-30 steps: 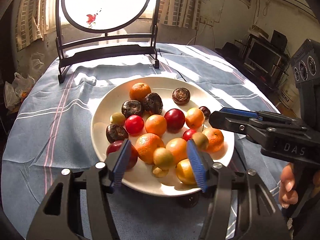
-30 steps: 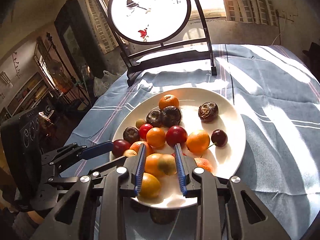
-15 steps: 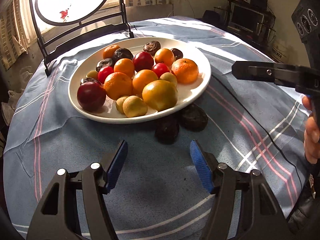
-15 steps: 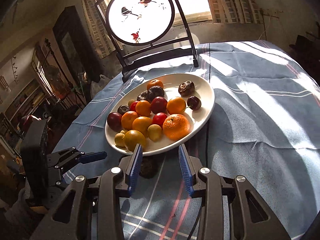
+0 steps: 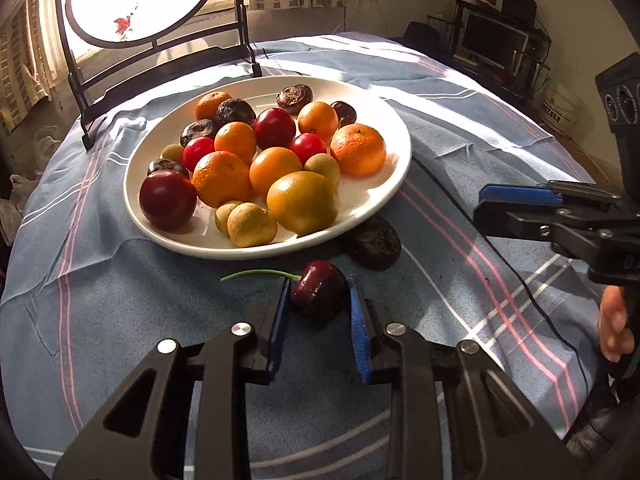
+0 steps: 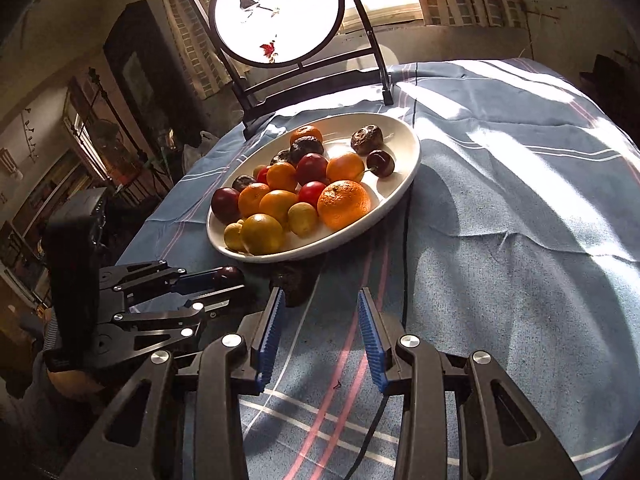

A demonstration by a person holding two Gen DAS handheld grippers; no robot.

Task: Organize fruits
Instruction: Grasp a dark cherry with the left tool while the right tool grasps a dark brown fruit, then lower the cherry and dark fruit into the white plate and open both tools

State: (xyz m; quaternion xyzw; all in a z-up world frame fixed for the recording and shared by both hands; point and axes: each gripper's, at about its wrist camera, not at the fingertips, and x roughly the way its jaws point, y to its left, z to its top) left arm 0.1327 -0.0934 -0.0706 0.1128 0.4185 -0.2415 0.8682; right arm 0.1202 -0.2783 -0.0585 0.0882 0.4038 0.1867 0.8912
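A white plate (image 5: pixel 396 168) holds several oranges, red plums, small yellow-green fruits and dark wrinkled fruits; it also shows in the right wrist view (image 6: pixel 404 184). My left gripper (image 5: pixel 318 294) is shut on a dark red cherry (image 5: pixel 320 286) with a green stem, just in front of the plate's near rim. A dark wrinkled fruit (image 5: pixel 374 242) lies on the cloth beside the rim. My right gripper (image 6: pixel 320 308) is open and empty, low over the cloth to the right of the left gripper (image 6: pixel 228 280), with the wrinkled fruit (image 6: pixel 292 280) just ahead of its left finger.
The round table wears a blue striped cloth (image 6: pixel 500 200). A black stand with a round painted screen (image 5: pixel 140 0) stands behind the plate. A thin black cable (image 5: pixel 500 264) runs across the cloth. The right gripper shows at the right edge of the left wrist view (image 5: pixel 520 208).
My left gripper has moved forward and closed on the cherry by the plate's rim. My right gripper has stayed open and drawn a little nearer the wrinkled fruit.
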